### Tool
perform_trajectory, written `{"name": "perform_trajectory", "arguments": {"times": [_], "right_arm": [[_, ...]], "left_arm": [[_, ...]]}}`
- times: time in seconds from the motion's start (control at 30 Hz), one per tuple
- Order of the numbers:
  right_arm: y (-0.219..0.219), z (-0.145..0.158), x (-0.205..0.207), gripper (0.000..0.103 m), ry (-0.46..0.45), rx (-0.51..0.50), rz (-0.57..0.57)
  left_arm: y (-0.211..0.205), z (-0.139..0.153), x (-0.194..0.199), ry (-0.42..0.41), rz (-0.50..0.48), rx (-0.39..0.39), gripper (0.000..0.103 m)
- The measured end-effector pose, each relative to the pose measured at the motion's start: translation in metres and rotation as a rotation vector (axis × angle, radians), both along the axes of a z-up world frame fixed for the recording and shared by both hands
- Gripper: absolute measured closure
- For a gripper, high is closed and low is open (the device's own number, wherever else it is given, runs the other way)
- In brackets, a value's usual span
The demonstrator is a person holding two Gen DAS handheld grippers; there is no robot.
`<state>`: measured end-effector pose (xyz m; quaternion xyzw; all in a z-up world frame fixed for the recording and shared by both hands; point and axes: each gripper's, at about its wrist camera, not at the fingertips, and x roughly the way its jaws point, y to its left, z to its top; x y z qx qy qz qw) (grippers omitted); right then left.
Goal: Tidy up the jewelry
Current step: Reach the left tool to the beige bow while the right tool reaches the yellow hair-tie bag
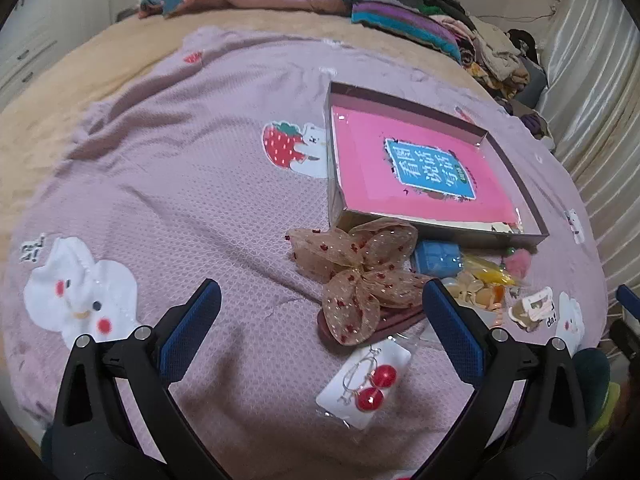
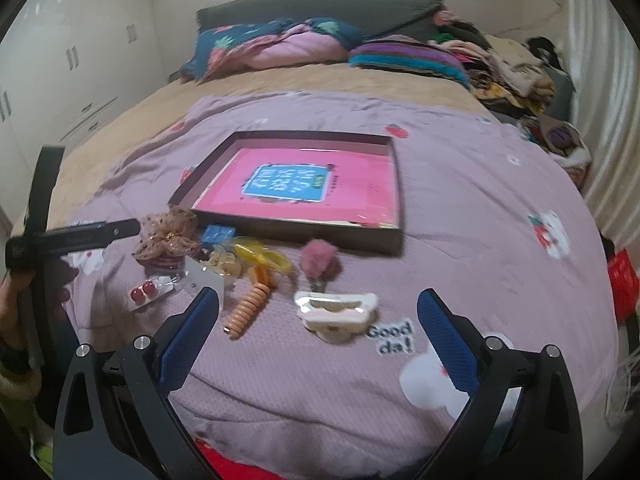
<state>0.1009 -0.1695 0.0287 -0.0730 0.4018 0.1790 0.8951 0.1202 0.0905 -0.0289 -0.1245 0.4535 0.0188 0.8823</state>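
Both grippers hover over a pink bedspread (image 1: 200, 208) with jaws spread wide and nothing between them. The left gripper (image 1: 320, 304) points at a beige bow (image 1: 360, 268), which lies on a dark red clip; just near of the bow lies a white card with red earrings (image 1: 366, 384). The right gripper (image 2: 318, 314) points at a white claw clip (image 2: 336, 312), which lies between its fingers' line of sight, apart from both pads. Left of that clip lies an orange coil tie (image 2: 248, 312); beyond it sit a pink pom-pom (image 2: 318, 258), a yellow clip (image 2: 262, 256), a clear clip (image 2: 224, 266) and a blue box (image 2: 218, 236), all crowded together. The open tray (image 2: 396, 184), lined with a pink book cover, stands on the far side of this cluster, its near wall just beyond the pom-pom. Pillows and folded clothes (image 2: 516, 72) fill the far end of the bed. In the right view, the left gripper shows at the far left, held in a hand (image 2: 16, 300).
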Motion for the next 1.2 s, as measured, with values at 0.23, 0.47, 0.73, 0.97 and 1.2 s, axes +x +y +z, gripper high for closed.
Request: {"name": "perform_trajectory", "arguments": {"times": [0.23,0.47,0.73,0.97,1.2], "right_arm": [[0.040,-0.020,0.023,0.004,0.005,-0.092,0.091],[0.067,-0.041,0.040,0.005,0.008,-0.176,0.150],[0.083,-0.059,0.057,0.008,0.015,-0.243,0.188],[0.096,-0.076,0.071,0.025,0.048,-0.294,0.219],[0.112,-0.094,0.085,0.051,0.077,-0.334,0.262]], "left_arm": [[0.004,-0.016,0.019,0.052,-0.026,-0.027,0.008],[0.002,-0.029,0.036,0.078,-0.055,-0.063,0.009],[-0.007,-0.040,0.053,0.102,-0.084,-0.045,0.024],[-0.006,-0.042,0.061,0.093,-0.103,-0.024,0.056],[0.007,-0.042,0.056,0.080,-0.099,-0.066,0.080]]}}
